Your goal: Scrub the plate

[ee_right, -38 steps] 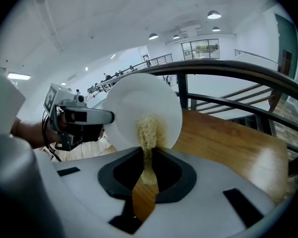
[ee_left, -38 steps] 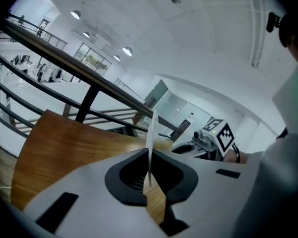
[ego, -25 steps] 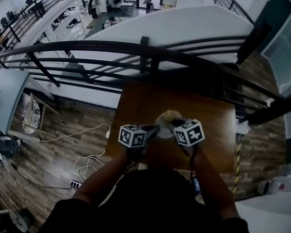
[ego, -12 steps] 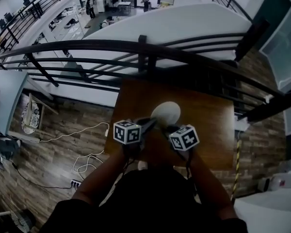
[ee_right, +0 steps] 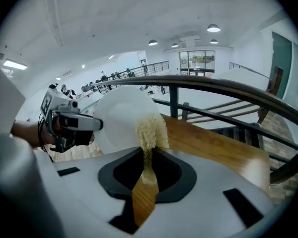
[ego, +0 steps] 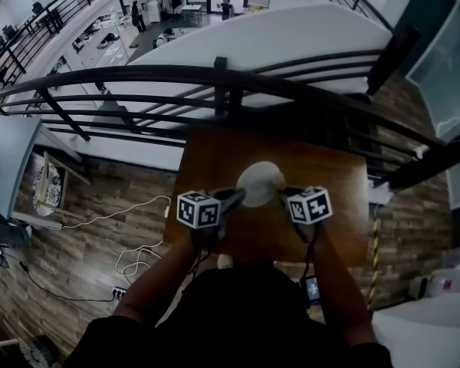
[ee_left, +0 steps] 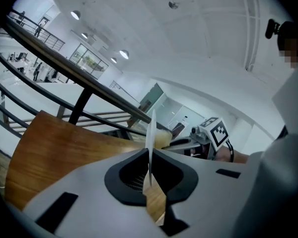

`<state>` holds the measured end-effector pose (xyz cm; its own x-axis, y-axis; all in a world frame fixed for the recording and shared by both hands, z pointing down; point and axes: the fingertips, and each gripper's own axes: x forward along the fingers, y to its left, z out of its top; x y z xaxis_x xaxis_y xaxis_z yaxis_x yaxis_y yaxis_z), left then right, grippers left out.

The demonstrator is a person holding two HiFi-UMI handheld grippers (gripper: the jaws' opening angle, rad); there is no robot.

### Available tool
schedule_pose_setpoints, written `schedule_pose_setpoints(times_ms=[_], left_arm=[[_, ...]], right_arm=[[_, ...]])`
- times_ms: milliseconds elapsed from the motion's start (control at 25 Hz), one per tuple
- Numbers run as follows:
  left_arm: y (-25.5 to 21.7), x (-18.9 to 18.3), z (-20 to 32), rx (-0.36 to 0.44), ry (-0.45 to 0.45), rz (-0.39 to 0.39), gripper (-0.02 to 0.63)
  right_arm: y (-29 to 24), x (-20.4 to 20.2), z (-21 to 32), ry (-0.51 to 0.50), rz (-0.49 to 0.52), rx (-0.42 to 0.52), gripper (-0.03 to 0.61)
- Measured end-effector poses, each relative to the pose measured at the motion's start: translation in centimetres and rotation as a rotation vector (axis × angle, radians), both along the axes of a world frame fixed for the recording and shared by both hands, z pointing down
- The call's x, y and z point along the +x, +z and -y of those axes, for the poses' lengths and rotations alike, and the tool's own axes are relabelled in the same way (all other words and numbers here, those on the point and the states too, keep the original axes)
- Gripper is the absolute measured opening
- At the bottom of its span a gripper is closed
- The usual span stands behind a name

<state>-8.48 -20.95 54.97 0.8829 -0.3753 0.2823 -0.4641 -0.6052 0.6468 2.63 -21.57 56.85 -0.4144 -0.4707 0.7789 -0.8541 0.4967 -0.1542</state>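
Looks mid-scrub: got the plate [ego: 258,182] pinched by its rim in the left gripper [ego: 236,198], up on edge over the middle of the tabletop [ego: 330,205], and the scrub pad [ego: 278,181] squeezed in the right gripper [ego: 282,192], against its face. Can't judge cleanliness, so likely more rubbing to go

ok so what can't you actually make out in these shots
Plate face, left gripper view: seen edge-on only.
Plate area under the sponge, right gripper view: sponge covers it.
Tongs of left gripper and right gripper, head view: too small and dark.
Dirt on the plate, head view: too small to tell.
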Motion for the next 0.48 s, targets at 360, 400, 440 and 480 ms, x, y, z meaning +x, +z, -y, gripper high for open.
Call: schedule_pose_setpoints(times_ms=[360,400,440,480], left_arm=[[-0.2,2.0,-1.2,0.015,0.09,0.011,0.021],[-0.3,2.1,-1.1,0.018,0.091,0.011,0.02],[-0.5,2.2,-0.9,0.02,0.091,0.009,0.02],[-0.7,2.2,-0.7,0.019,0.089,0.003,0.02]], right_arm=[[-5.4,-4.6,0.9,-0.103,0.04,0.089,0.055],[-5.6,-5.2,0.6,-0.122,0.039,0.09,0.055],[-5.6,-5.7,0.3,-0.141,0.041,0.086,0.055],[-5.4,-6.3,-0.2,-0.159,0.047,0.074,0.055]])
